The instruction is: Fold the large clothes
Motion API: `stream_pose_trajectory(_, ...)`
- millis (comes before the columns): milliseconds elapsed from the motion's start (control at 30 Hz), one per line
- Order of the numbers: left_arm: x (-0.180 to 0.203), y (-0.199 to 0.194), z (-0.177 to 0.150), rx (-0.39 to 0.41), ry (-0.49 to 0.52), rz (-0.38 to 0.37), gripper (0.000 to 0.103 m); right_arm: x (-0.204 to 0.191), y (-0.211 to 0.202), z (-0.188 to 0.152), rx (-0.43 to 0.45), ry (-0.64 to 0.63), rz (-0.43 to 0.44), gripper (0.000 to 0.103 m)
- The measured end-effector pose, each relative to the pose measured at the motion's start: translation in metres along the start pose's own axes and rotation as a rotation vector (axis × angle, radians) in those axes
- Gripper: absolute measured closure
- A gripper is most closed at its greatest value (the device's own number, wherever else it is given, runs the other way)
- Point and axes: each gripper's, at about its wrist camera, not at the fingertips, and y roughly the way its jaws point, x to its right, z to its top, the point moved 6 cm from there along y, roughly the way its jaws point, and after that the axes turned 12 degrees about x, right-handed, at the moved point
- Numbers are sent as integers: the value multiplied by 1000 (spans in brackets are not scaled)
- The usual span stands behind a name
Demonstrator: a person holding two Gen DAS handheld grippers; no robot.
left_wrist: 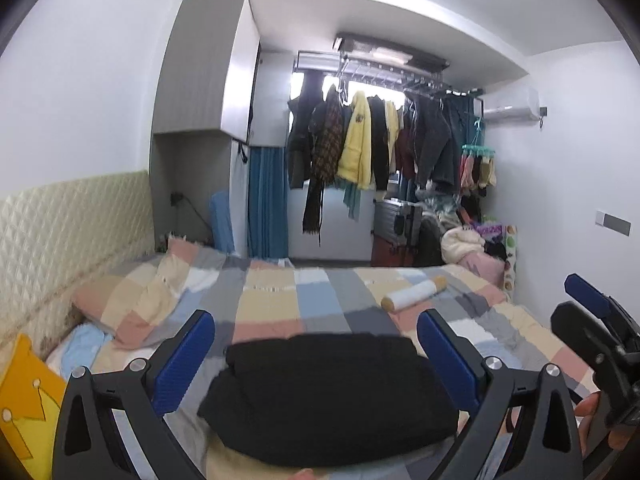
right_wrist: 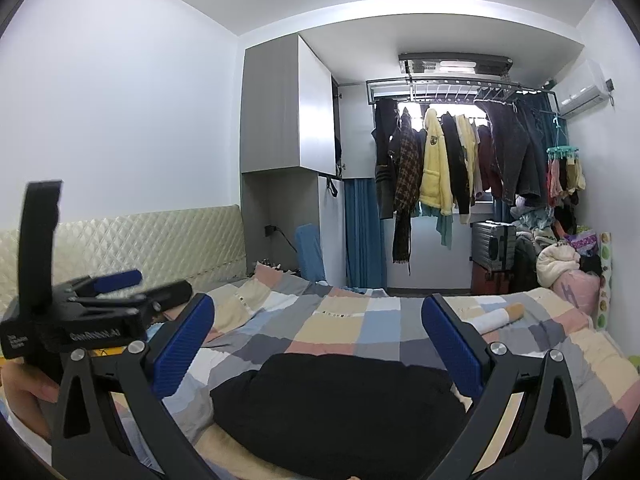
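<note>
Your left hand-held gripper (left_wrist: 316,364) and right hand-held gripper (right_wrist: 318,346) both gape wide, empty, above a soft, rounded black garment (left_wrist: 332,396) folded on the checked bedspread (left_wrist: 276,300).

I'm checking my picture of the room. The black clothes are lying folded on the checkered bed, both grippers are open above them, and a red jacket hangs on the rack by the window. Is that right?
Almost. The jacket on the rack is yellow, not red; the right wrist view shows it clearly. The rest holds: the black clothes lie folded on the checkered bed, and the left gripper and right gripper are both open above them.
</note>
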Motion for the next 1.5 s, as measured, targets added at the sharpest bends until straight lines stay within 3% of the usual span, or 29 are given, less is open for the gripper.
stream_pose_trajectory(100,1,-2,-18,-20,46,58,1,5,-3,-20,-45,30,11,0)
stream_pose_trajectory(467,-10,10,-81,-151,-37,53,1,21,-4,-85,-188,68,-75,0)
stream_pose_trajectory(700,-10,26,-107,-216,1,78,1,20,6,-121,-287,95,-93,0)
stream_pose_trajectory(967,-5,42,-127,-269,-9,66,1,28,6,-130,-306,81,-136,0)
stream_pose_trajectory(1500,-19,49,-133,-299,-40,109,1,26,16,-145,-359,41,-148,0)
